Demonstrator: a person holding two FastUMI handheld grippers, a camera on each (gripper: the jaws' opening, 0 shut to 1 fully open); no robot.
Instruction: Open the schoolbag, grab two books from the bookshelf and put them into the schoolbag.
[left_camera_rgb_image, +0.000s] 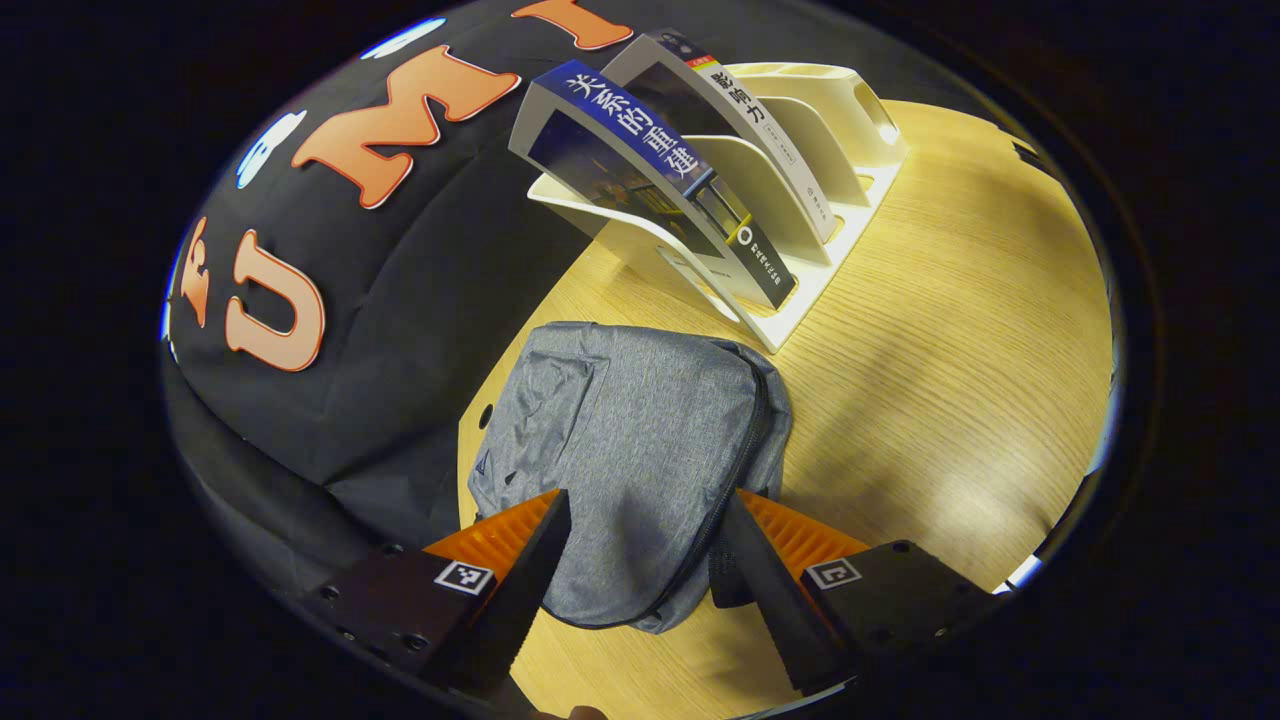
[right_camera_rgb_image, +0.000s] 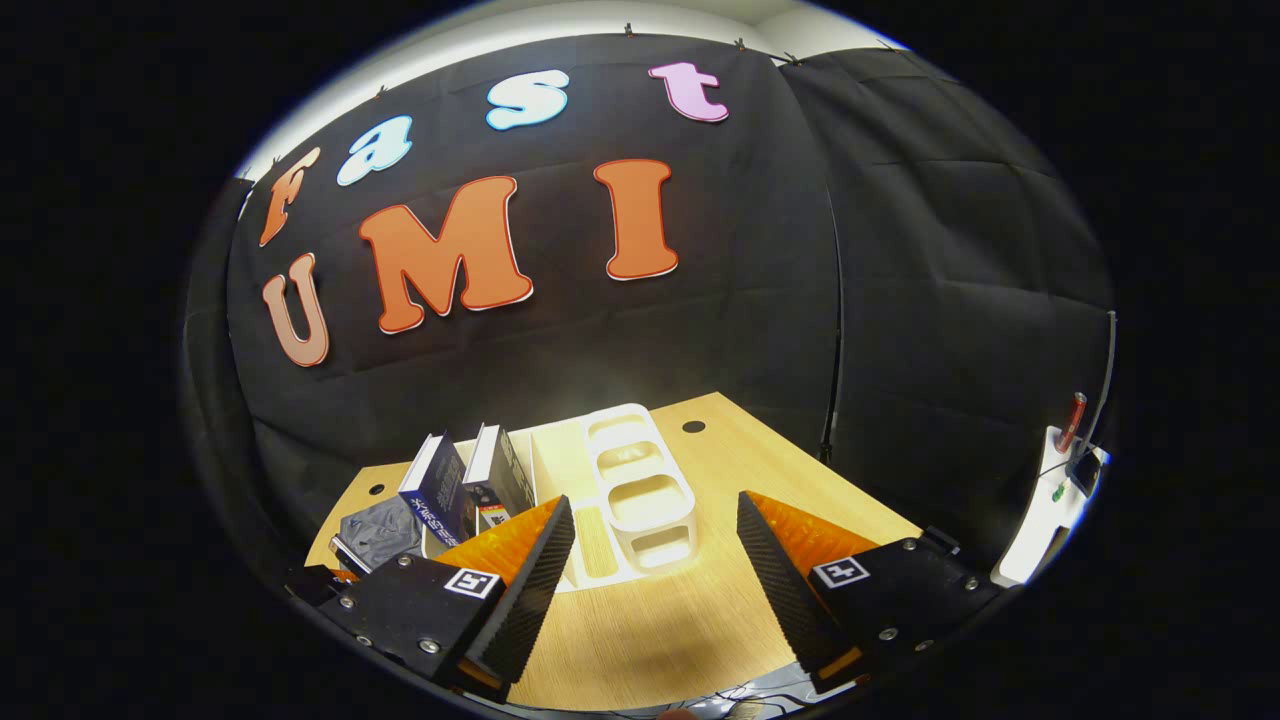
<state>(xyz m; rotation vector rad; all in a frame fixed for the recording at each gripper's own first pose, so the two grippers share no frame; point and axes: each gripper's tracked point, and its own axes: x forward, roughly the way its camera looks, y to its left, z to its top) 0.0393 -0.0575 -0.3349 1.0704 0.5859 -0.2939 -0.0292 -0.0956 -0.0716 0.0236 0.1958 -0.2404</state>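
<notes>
Entry, opening step: I held the left gripper (left_camera_rgb_image: 645, 525) wide open and empty over the near end of the zipped grey schoolbag (left_camera_rgb_image: 640, 440), two books (left_camera_rgb_image: 650, 170) in the bookshelf (left_camera_rgb_image: 810, 260) beyond, right gripper (right_camera_rgb_image: 655, 535) open, empty; next, I judged, pinch the zip pull.

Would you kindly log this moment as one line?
schoolbag: zipped | books: two in bookshelf | left gripper: open over bag | right gripper: open
</notes>
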